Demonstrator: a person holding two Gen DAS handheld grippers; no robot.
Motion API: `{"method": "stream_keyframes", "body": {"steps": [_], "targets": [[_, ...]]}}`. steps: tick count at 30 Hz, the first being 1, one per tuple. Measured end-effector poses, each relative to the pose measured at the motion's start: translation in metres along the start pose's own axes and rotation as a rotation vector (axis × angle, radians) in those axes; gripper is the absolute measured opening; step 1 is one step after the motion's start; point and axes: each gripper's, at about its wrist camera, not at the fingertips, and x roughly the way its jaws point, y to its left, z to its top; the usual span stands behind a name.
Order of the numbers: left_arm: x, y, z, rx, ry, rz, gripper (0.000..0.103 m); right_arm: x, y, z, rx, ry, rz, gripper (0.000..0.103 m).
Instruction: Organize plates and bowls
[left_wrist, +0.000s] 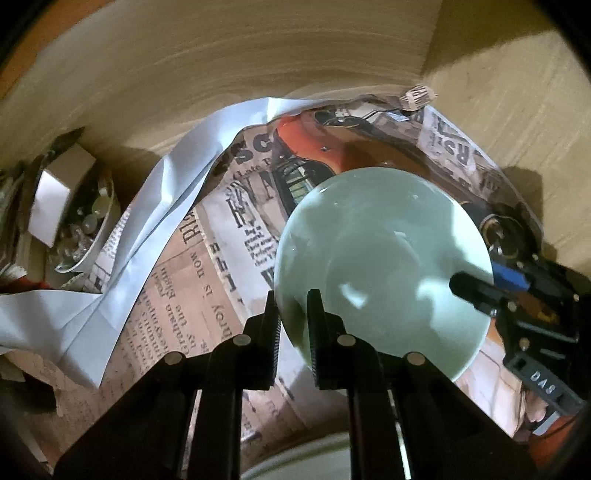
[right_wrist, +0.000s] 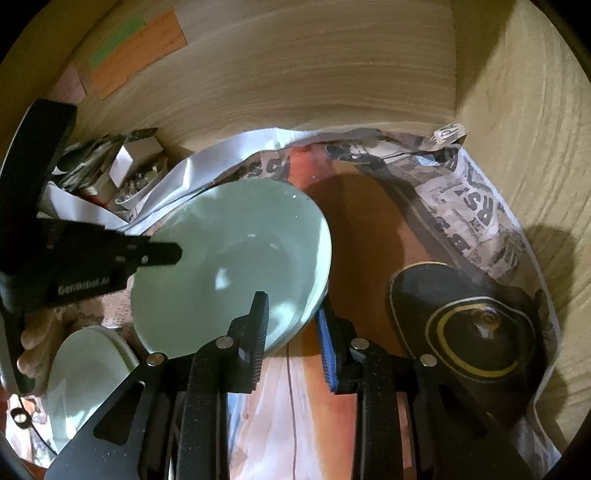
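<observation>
Both pictures are dim and warm in colour, with dark round corners from the fisheye lens. Straight lines of the wooden wall bend strongly near the edges. The light seems to come from above and behind the cameras, because hard shadows fall forward on the newspaper and on the wall at the right. The pale green bowl carries small white glare spots. The print on the newspaper is slightly soft, and the picture edges are blurred and smeared.
</observation>
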Motion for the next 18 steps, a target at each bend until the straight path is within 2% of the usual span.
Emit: {"method": "stream_keyframes", "body": {"steps": [9,18], "targets": [[-0.051,-0.003,-0.018,0.001,-0.108,-0.012,0.013,-0.035,0.018,-0.001,-0.022,-0.084,0.006,0.023],[-0.107,0.003,-0.050,-0.024,-0.236,-0.023,0.013,-0.071,0.045,-0.007,-0.064,-0.170,0.030,0.023]]}}
